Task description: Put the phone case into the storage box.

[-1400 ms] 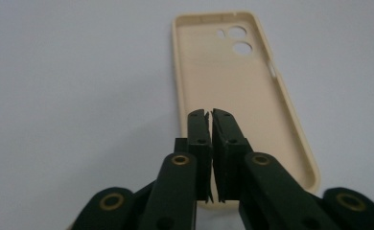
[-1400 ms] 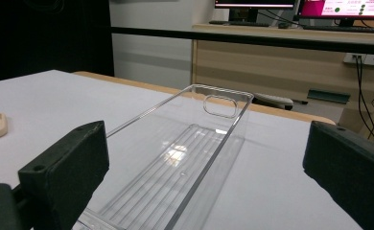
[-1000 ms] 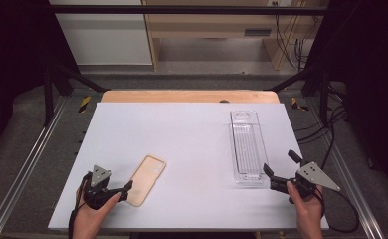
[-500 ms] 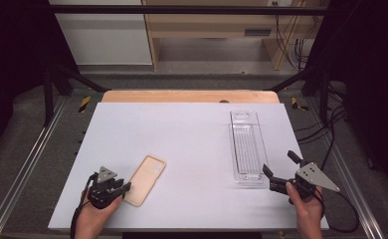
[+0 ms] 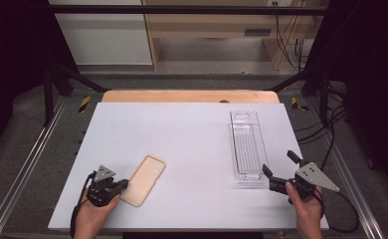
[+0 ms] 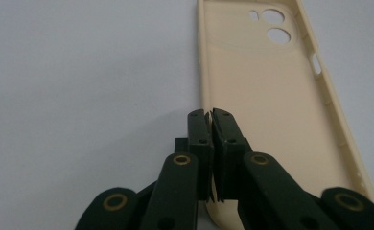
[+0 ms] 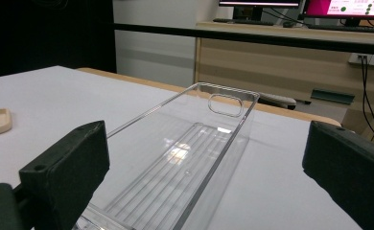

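Right now our left gripper (image 6: 210,115) has its jaws pressed together on the near side wall of the beige phone case (image 6: 266,110), one jaw inside the shell and one outside, close to its bottom corner. The case lies open side up on the white bench (image 5: 192,134), its camera holes at the end farthest from the jaws. We judge the step in hand to be lifting the case by this rim. A thin, flexible wall pinched near one corner will likely twist, so we should keep the wrist level and raise slowly. Our right gripper (image 7: 204,191) has its jaws wide apart, with the near end of the clear plastic tray (image 7: 194,153) between them; the tray runs away from the jaws, handle slot at its far end.
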`<state>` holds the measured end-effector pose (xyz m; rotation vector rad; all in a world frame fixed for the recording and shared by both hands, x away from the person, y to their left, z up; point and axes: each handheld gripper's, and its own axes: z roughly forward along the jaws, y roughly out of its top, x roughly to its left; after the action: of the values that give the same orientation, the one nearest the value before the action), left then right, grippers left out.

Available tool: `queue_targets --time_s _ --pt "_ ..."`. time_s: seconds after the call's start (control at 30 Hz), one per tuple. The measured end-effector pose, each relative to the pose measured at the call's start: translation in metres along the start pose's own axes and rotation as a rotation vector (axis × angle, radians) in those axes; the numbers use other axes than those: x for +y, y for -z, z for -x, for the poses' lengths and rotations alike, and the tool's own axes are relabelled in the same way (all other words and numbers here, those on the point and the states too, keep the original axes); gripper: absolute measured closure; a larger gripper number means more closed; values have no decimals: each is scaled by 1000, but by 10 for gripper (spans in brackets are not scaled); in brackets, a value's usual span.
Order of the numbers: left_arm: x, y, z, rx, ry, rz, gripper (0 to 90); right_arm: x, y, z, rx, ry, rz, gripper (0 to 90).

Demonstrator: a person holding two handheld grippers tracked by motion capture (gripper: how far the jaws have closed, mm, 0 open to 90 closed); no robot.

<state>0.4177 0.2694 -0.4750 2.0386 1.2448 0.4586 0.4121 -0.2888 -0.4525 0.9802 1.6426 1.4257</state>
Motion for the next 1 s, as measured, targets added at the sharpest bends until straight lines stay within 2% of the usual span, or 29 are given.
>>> queue_targets --time_s 0.03,0.13,0.17,0.2,0.23,0.3,0.4,0.5,0.53,0.57,0.63,0.67,0.77,0.8,0.87,0.93,0.97,1.0 --pt "1 2 0 10 -16 15 874 0 1 0 -3 2 6 27" --pt "3 9 3 18 -20 71 874 2 2 1 -12 -10 19 26" --pt "5 13 4 15 -30 115 874 5 4 -1 -11 -1 24 25" --pt "5 13 4 15 -30 115 874 5 4 -1 -11 -1 24 25" --pt "7 15 6 19 -40 145 874 7 5 -3 -7 5 26 24" --pt "9 19 11 30 -71 206 874 12 5 -7 5 16 39 23" --pt "12 23 17 30 -81 273 874 18 2 -17 23 35 33 22" --pt "12 26 23 33 -102 311 874 20 -1 -23 33 48 19 22" --pt "13 28 26 39 -113 329 874 22 -5 -31 60 45 14 22" --pt "13 28 26 39 -113 329 874 24 -6 -35 65 46 13 22" --pt "17 30 31 33 -127 371 874 28 -8 -44 85 52 10 22" --pt "17 30 31 33 -127 371 874 30 -10 -50 95 60 10 22" --pt "23 28 40 26 -137 406 874 38 -15 -64 135 51 13 22" --pt "26 27 45 23 -146 421 874 38 -15 -64 135 51 13 22" --pt "33 23 53 23 -163 438 874 45 -22 -76 163 53 -4 25" --pt "41 18 60 20 -183 451 874 54 -30 -87 173 80 -27 34" --pt "46 15 64 21 -194 459 874 66 -40 -95 193 91 -43 37" --pt "49 13 67 19 -198 464 874 70 -44 -97 199 88 -44 39"
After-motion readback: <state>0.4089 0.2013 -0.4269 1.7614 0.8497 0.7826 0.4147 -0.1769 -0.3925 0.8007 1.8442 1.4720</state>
